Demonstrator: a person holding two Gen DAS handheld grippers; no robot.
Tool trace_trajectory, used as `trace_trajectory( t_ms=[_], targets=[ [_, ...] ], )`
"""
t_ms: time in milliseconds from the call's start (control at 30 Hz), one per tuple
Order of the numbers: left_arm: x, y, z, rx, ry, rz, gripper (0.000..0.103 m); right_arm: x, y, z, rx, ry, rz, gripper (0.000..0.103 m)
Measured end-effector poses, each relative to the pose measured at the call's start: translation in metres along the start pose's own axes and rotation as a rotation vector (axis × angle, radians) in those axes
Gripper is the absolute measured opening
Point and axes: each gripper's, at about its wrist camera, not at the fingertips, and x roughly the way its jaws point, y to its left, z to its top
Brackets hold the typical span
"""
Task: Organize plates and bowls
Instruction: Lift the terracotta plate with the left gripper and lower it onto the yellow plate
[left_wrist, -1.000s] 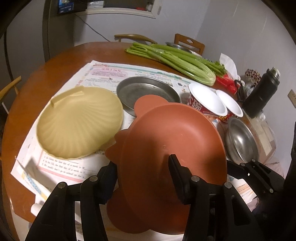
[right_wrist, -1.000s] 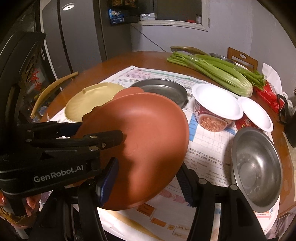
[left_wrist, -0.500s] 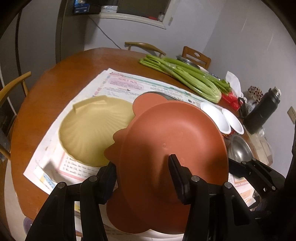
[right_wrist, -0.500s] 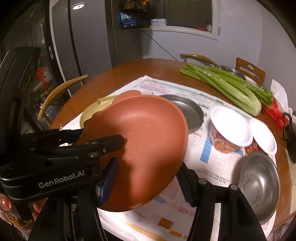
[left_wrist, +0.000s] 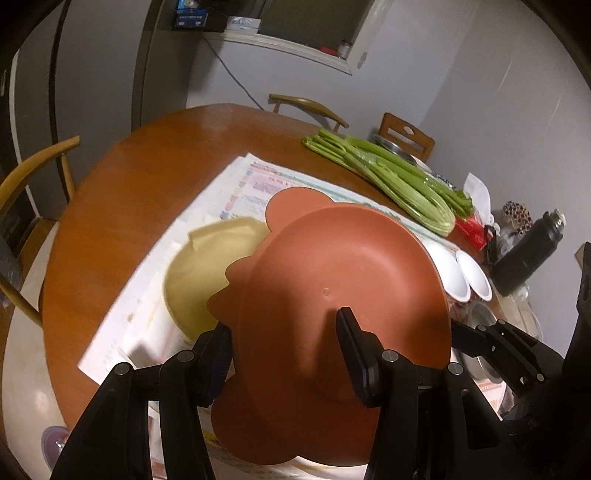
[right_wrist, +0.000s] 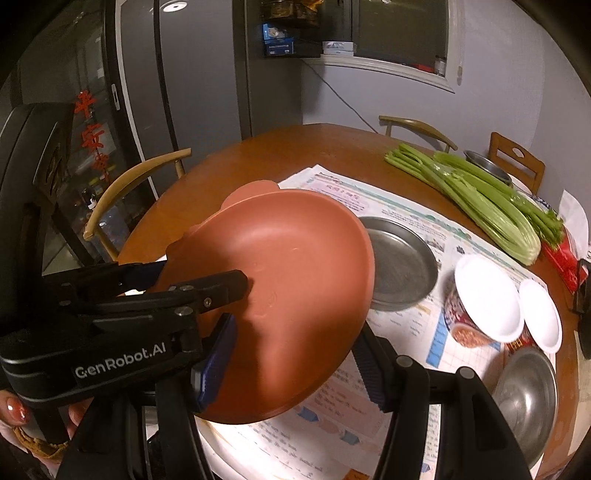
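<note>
Two white bowls (right_wrist: 487, 299), steel pan (right_wrist: 402, 264), celery (right_wrist: 480, 199) beyond terracotta plate (right_wrist: 288, 280)

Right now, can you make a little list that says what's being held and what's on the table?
held: brown plate, tilted, above the table
left gripper: shut on the plate's rim
right gripper: shut on the plate's rim
under it: yellow plate on newspaper
metal dish: empty
white bowls: two, side by side
metal bowl: near edge
celery: far side
</note>
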Motion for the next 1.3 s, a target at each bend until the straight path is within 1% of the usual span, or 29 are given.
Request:
trace_trajectory(
  t_ms=[167,400,500,600,733,833,933,1100,1300],
  targets=[
    [-0.005,0.009,0.017,-0.009,-0.02,0.026,0.055,0.005,0.009,0.016,-0.016,-0.008,0.006,0.062],
    [-0.007,0.023,0.042,-0.031,-0.043,0.039,0.055,0.009,0.021,0.039,-0.06,-0.024,-0.006,0.062],
    [-0.006,0.027,0.05,-0.03,-0.051,0.061,0.055,0.01,0.023,0.046,-0.031,-0.045,0.005,0.062],
    [-0.003,0.031,0.052,-0.03,-0.051,0.075,0.055,0.014,0.02,0.05,0.011,-0.056,0.043,0.062],
    [0.008,0.034,0.052,-0.019,-0.041,0.102,0.055,0.025,0.017,0.05,0.036,-0.047,0.063,0.062],
    [0.019,0.037,0.052,-0.025,-0.014,0.104,0.055,0.034,0.016,0.048,0.04,-0.034,0.061,0.062],
    [0.03,0.038,0.05,-0.017,0.006,0.118,0.055,0.044,0.012,0.044,0.065,-0.014,0.078,0.062],
    [0.044,0.038,0.046,0.004,0.02,0.161,0.055,0.06,0.009,0.039,0.083,0.017,0.087,0.062],
    [0.055,0.044,0.042,-0.003,0.037,0.168,0.055,0.072,0.008,0.031,0.094,0.054,0.101,0.062]
  ],
)
